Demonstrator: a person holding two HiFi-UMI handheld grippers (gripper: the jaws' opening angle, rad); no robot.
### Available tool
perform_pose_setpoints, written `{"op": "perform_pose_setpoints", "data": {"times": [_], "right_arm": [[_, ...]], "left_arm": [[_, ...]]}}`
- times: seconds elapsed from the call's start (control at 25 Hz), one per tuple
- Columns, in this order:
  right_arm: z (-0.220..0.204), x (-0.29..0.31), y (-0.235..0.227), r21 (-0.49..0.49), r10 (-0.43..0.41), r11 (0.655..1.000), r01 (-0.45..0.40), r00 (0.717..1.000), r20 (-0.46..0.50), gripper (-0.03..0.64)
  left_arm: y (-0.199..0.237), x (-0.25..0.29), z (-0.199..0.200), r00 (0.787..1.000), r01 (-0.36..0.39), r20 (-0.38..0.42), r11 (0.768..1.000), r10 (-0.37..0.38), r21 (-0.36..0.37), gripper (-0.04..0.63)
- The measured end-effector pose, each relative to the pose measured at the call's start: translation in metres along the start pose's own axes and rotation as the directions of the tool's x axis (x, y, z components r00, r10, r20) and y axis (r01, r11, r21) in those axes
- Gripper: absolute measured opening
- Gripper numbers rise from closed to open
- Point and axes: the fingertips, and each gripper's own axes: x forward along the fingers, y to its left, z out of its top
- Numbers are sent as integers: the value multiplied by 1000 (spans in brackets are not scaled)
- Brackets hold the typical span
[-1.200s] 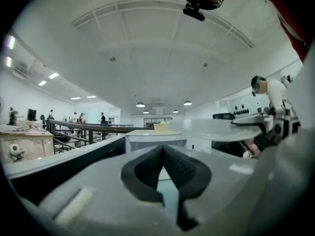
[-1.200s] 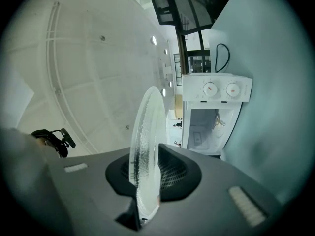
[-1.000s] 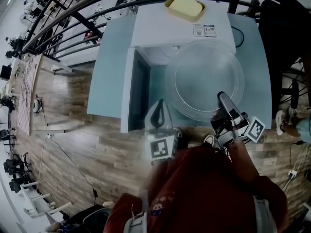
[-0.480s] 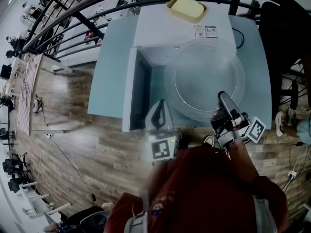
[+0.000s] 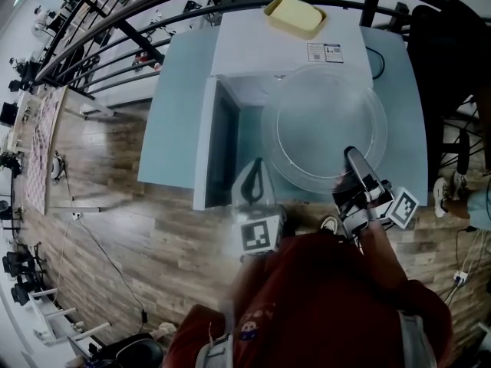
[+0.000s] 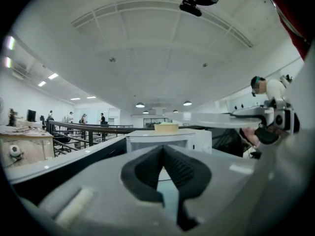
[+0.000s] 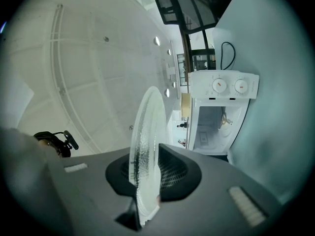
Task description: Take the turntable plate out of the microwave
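The clear glass turntable plate [image 5: 330, 125] hangs in the air in front of the open white microwave [image 5: 276, 48], outside its cavity. My right gripper [image 5: 351, 154] is shut on the plate's near rim; in the right gripper view the plate [image 7: 147, 136] stands edge-on between the black pads [image 7: 174, 173]. My left gripper [image 5: 255, 167] hovers to the left of the plate near the microwave door [image 5: 211, 140], shut and empty. In the left gripper view its pads [image 6: 172, 166] meet at the tips, and the plate [image 6: 216, 119] shows edge-on at the right.
The microwave stands on a light-blue table [image 5: 173, 106], its door swung open to the left. A yellow sponge-like block [image 5: 291, 11] lies on top of it. The empty cavity [image 7: 214, 127] shows in the right gripper view. Black railings [image 5: 115, 21] run behind; wooden floor lies below.
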Motion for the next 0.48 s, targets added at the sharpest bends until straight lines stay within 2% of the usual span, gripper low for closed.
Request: {"op": "perform_pose_setpoints", "data": {"times": [0.48], "right_arm": [[-5,4,1,-12,-5,1000,5,1000,-20,35]], "left_arm": [[2,2,1,1000,14,-2,1000,-14,-4,-2]]}}
